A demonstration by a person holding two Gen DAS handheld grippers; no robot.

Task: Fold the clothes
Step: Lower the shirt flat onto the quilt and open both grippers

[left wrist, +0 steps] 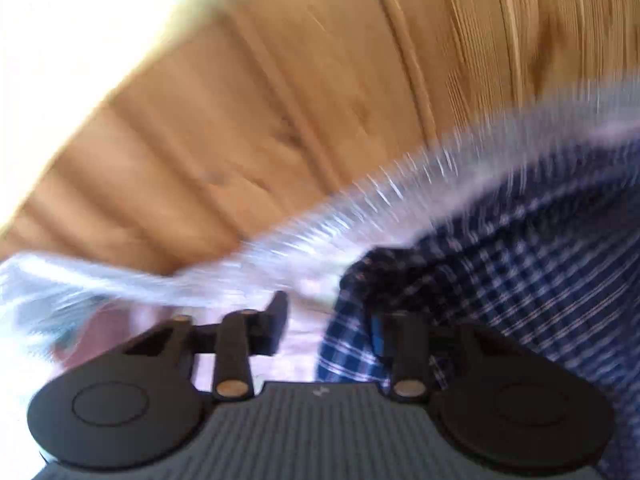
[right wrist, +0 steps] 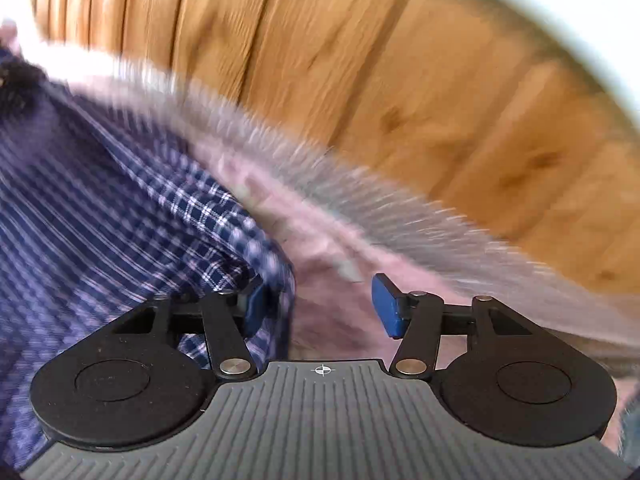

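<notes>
Left wrist view: shows the left gripper [left wrist: 328, 330] with jaws spread wide and nothing clamped, its 3 o'clock finger half buried under a fold of the checked garment [left wrist: 520, 280]. Places that garment from 3 to 5 o'clock, lying on a pink cover [left wrist: 304, 320] edged by a pale fringe [left wrist: 360, 200], with wooden panelling [left wrist: 280, 100] from 10 to 1 o'clock.

Right wrist view: puts the checked garment [right wrist: 100, 200] at 8 to 10 o'clock, draped against the 9 o'clock pad of the right gripper [right wrist: 320, 308], likewise spread wide and gripping nothing.

Probably handles as thin, light, limp woven cloth: sags, wrinkles, bunches readily, slides little on the cover. Best taken at a hem or corner, pinching a flat edge rather than a loose bulge.

Cannot tell sleeve from body, nor the nearest edge. Loses detail to heavy blur, and loses the garment's outline past the frame edges.
</notes>
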